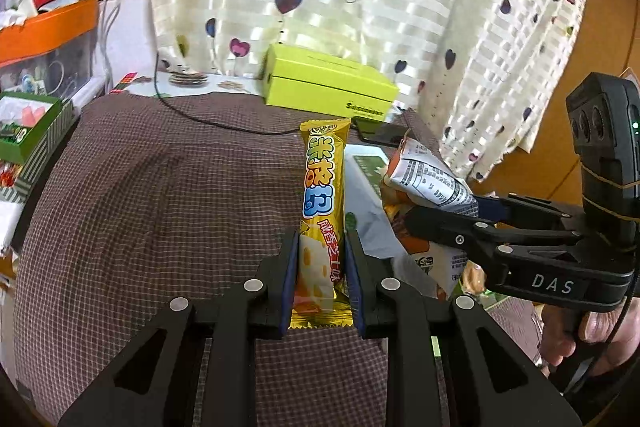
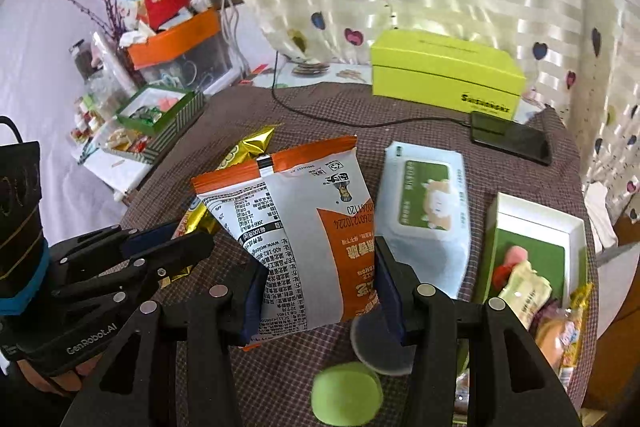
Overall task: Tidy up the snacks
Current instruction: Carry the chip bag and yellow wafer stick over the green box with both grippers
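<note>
Currently left gripper (image 1: 322, 259) clamped on yellow snack bar (image 1: 322, 203), pointing 12 o'clock over checked cloth (image 1: 160, 187); right gripper (image 2: 318, 291) pinching orange-white snack bag (image 2: 304, 235); green tray (image 2: 536, 251) at 3 o'clock; risk: slick foil slipping, grippers colliding.

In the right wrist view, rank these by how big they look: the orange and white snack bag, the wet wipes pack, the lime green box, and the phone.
1. orange and white snack bag, though it is nearest the camera
2. wet wipes pack and lime green box: too alike to rank
3. phone
</note>
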